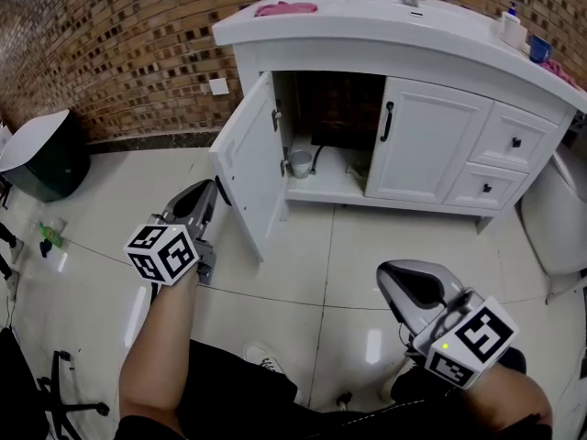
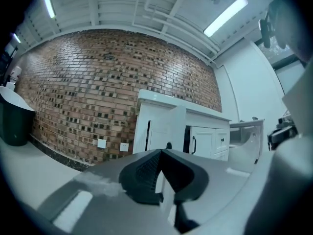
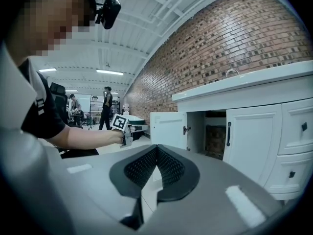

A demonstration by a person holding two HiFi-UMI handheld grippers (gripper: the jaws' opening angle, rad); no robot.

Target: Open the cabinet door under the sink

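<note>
The white cabinet under the sink [image 1: 367, 27] has its left door [image 1: 246, 168] swung wide open toward me, and the dark inside shows. In the left gripper view this open door [image 2: 168, 126] stands ahead; in the right gripper view the door [image 3: 168, 129] is left of the opening. The right door [image 1: 426, 140] with its black handle [image 1: 388, 122] is closed. My left gripper [image 1: 207, 192] hovers low, just left of the open door's edge, shut on nothing. My right gripper [image 1: 396, 280] hangs over the floor in front of the cabinet, shut and empty.
A metal cup [image 1: 300, 161] sits on the cabinet floor. A pink cloth [image 1: 286, 8] and bottles [image 1: 512, 27] are on the countertop. Drawers [image 1: 514, 140] are at the right, a toilet [image 1: 559, 218] beyond them. A black bin [image 1: 46, 159] stands at the left wall.
</note>
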